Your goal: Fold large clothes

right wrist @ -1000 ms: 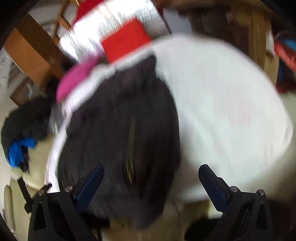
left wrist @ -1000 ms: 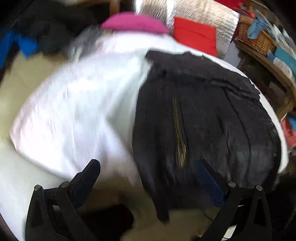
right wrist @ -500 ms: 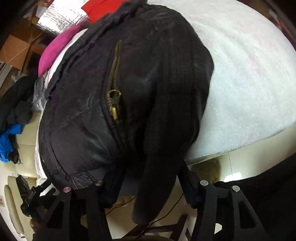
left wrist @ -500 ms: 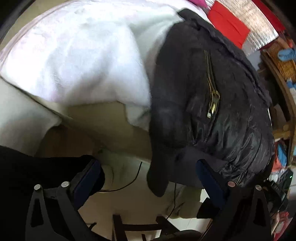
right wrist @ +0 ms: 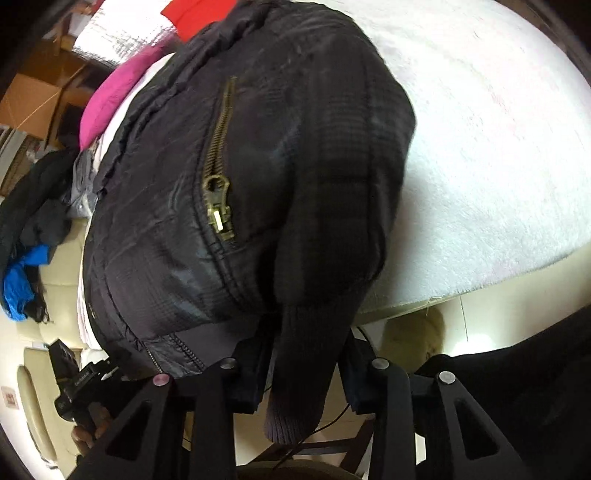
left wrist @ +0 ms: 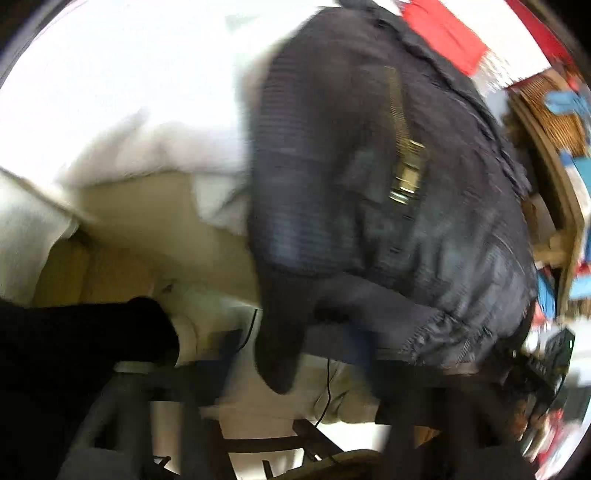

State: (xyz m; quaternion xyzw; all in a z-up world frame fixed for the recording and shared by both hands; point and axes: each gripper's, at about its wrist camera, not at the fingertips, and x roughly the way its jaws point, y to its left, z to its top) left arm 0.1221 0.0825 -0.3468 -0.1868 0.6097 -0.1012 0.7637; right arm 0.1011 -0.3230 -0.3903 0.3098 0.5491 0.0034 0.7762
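Black jacket with faint grid-check sheen; brass-coloured zip down its front; ribbed charcoal knit cuff. White fluffy cover on the surface. Hot-pink cloth behind, red patch on silver foil. Bright blue garment at left. Matte black gripper arms with dark blue pads.

I am looking into a lived-in home room: a counter under a white fleece cover, spare clothes heaped on a cream sofa, a wicker basket on wooden shelving, and a cardboard box nearby.
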